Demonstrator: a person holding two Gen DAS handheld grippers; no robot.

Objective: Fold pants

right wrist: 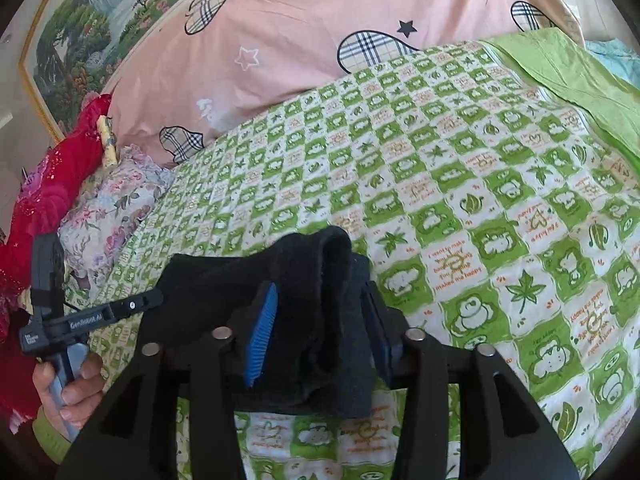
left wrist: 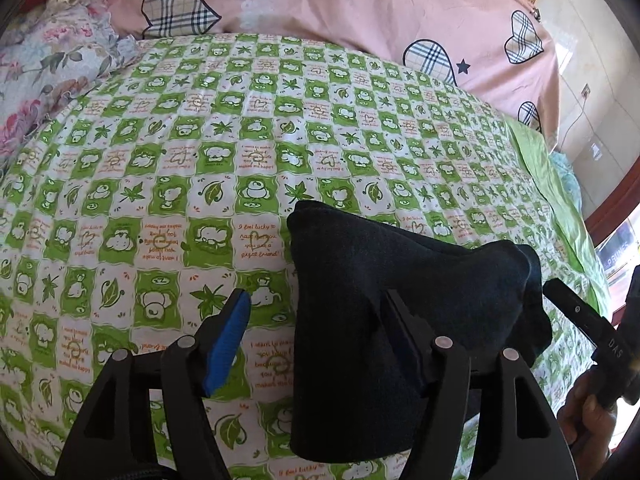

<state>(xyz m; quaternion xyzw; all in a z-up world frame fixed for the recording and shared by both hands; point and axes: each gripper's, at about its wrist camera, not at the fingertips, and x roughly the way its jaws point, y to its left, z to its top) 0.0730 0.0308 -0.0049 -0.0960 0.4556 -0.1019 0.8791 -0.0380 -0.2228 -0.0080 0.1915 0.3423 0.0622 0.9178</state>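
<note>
Holding 1 dark pants (left wrist: 384, 320) above our green checked bedsheet (left wrist: 160, 160): left gripper (left wrist: 320, 332) apart, fabric draping its right finger; right gripper (right wrist: 320, 316) clamped on the cloth.

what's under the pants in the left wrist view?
The green checked bedsheet shows around and below the dark pants. The cloth drapes over the left gripper's right finger, hiding it and the sheet directly beneath.

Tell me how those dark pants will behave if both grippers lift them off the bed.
The dark pants will probably sag between grips: they already drape and bunch over the left gripper. The fuzzy, thick-looking knit in the right gripper likely resists slipping. Folded layers may slide apart, since the edges hang loose over the checked bedsheet.
</note>
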